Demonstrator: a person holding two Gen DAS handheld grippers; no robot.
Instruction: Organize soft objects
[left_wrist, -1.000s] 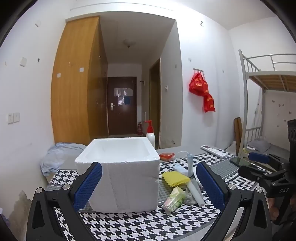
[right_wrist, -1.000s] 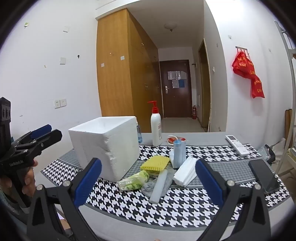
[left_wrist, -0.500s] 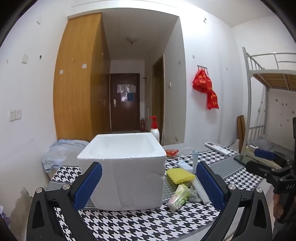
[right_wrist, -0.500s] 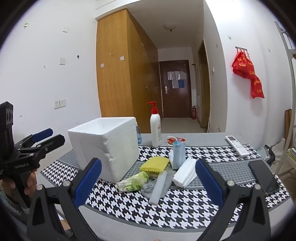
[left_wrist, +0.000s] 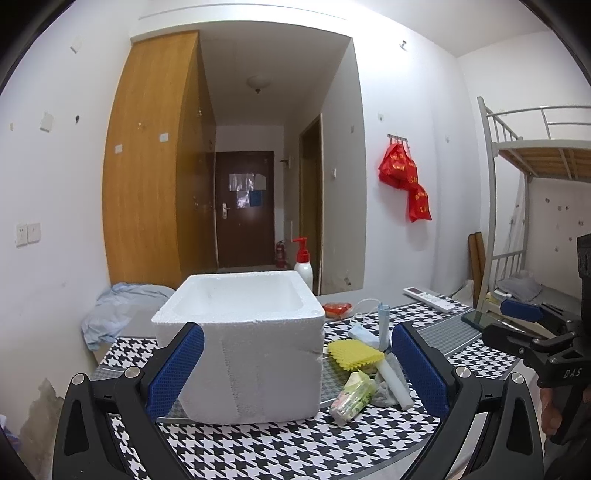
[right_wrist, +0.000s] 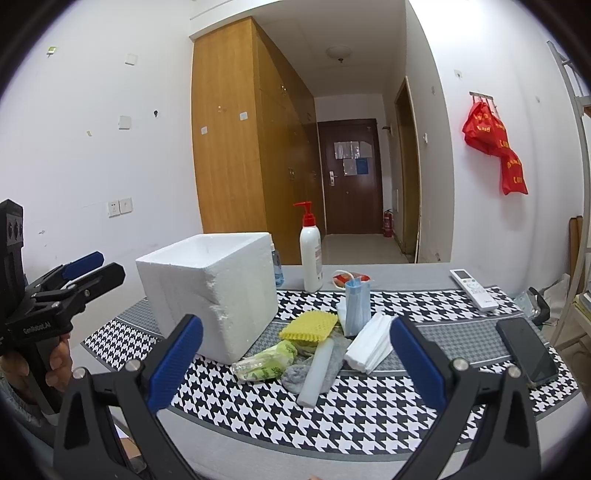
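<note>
I hold my left tool (left_wrist: 295, 363) with its blue-padded fingers spread wide apart and nothing between them, level with the near edge of the counter (left_wrist: 280, 443), which wears a black-and-white houndstooth cloth. Straight ahead of it stands the white foam box (left_wrist: 243, 343), open at the top, with no contents that I can see. My right tool (right_wrist: 295, 363) is likewise spread wide and empty, facing the pile of soft things that lies just beside the box on its right side. In that pile the yellow sponge (right_wrist: 309, 326) rests nearest the box's corner, the green plastic packet (right_wrist: 266, 362) lies in front of it, and the grey cloth (right_wrist: 314, 373) sits under a white foam stick (right_wrist: 317, 371) that points toward me. A folded stack of white tissues (right_wrist: 370, 347) lies to the right of the stick, and a blue face mask pack (right_wrist: 357, 305) stands upright behind the sponge. Farther back a pump bottle (right_wrist: 311, 254) with a red top stands near the box's far corner; a white remote (right_wrist: 474, 289) and a dark phone (right_wrist: 526, 350) lie well apart on the right. From each wrist view I can see my other tool off to the side, held by a hand (right_wrist: 55, 365).
</note>
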